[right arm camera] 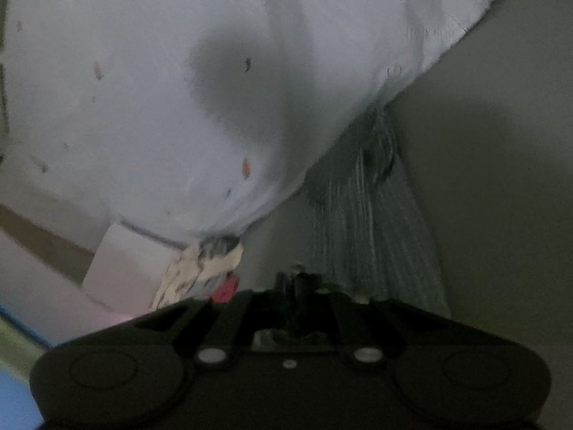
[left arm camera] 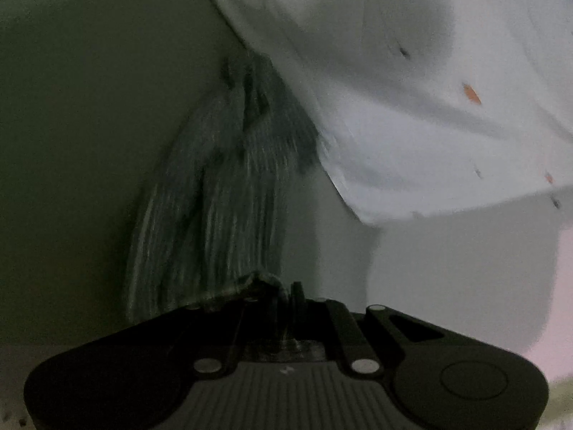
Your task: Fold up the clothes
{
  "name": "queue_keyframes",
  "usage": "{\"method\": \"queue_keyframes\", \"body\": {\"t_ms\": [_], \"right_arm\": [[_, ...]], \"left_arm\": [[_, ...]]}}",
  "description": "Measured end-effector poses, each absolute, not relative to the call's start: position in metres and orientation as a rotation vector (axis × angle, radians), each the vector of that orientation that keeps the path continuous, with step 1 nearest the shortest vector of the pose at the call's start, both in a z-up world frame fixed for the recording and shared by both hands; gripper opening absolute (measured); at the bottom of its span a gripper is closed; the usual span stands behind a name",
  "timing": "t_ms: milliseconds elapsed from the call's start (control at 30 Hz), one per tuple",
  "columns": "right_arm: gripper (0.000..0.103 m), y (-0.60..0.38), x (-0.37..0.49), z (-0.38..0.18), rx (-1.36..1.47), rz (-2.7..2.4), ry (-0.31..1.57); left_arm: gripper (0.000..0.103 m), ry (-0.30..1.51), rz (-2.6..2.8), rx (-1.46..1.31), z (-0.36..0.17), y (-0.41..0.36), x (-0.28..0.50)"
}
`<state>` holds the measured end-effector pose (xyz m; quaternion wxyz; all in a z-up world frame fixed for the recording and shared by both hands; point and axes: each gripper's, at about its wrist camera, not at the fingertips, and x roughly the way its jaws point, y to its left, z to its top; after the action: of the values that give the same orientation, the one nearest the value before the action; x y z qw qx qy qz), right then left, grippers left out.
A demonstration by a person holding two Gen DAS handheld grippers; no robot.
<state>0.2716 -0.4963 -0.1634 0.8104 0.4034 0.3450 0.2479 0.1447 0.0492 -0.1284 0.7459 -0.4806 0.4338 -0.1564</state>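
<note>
A grey ribbed garment (left arm camera: 222, 197) hangs stretched in front of my left gripper (left arm camera: 283, 294), whose fingers are shut on a bunched edge of it. In the right wrist view the same grey garment (right arm camera: 376, 215) runs from beside my right gripper (right arm camera: 297, 279) up to a gathered point under a white sheet. The right jaws are pressed together, with a bit of the fabric caught at their tips. Both views are blurred and dim.
A white sheet with small orange prints (left arm camera: 412, 89) (right arm camera: 143, 89) fills the upper part of both views. A plain olive surface (left arm camera: 89, 143) lies behind the garment. A cream patterned cloth (right arm camera: 193, 272), something pink (right arm camera: 225, 290) and a white box (right arm camera: 121, 265) sit at lower left.
</note>
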Motion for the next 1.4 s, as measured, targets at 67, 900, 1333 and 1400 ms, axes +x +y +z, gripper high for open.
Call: {"method": "queue_keyframes", "body": {"t_ms": [67,900,1333,1400], "right_arm": [[0.011,-0.495,0.313,-0.167,0.865,0.485,0.746],[0.003,-0.466,0.284,-0.241,0.549,0.312,1.055],[0.043,-0.478,0.242,-0.213,0.373,0.244,1.093],[0.055,-0.469,0.252,-0.203,0.306,0.247,1.028]], "left_arm": [[0.020,0.945,-0.228,-1.072,-0.129,0.052,0.178],[0.010,1.049,-0.130,-0.687,-0.190,0.016,0.154],[0.048,1.201,-0.124,-0.677,-0.182,0.046,0.123],[0.066,1.128,-0.138,-0.675,-0.171,0.054,0.129]]}}
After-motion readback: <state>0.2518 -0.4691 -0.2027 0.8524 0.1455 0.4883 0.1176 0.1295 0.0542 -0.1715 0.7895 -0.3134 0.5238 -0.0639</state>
